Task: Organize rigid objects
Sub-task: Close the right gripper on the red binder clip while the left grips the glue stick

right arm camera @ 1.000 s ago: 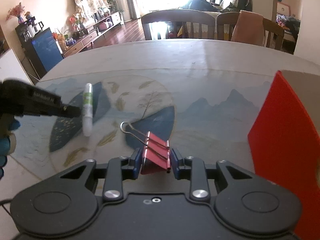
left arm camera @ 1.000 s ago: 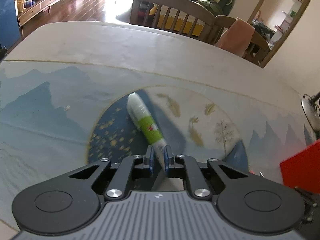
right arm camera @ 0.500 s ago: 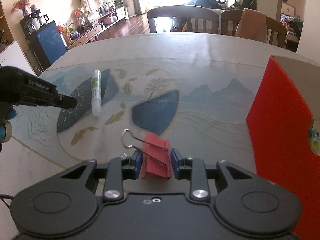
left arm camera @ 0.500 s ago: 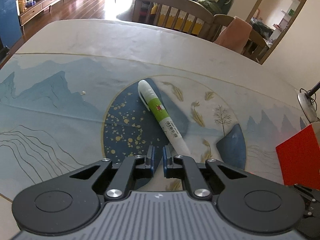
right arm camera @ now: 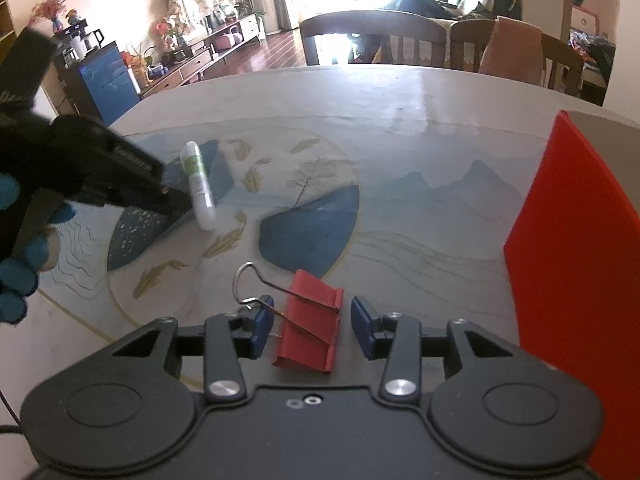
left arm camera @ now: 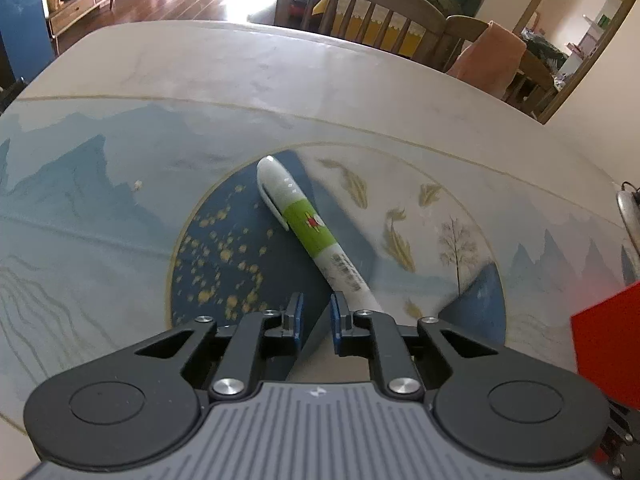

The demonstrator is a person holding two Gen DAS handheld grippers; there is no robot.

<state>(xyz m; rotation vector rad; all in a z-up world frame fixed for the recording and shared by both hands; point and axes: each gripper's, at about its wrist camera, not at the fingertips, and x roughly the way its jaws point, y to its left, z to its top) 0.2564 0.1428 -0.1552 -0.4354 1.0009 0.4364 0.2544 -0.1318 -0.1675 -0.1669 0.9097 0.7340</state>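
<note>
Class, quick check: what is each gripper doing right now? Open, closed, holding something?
Left gripper: shut, holding nothing; the pen lies just beyond its right finger.
Right gripper: open, jaws just widened; the red binder clip sits loose between them.

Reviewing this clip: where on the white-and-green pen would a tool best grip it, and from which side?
Grip the pen across its green-labelled middle, coming from above with jaws square to the barrel. It lies flat on the table mat, a slim round barrel with clear space on both long sides.

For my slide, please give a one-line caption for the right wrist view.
Right gripper, its jaws just opened, straddles a red binder clip on the painted table, beside a red box.
</note>
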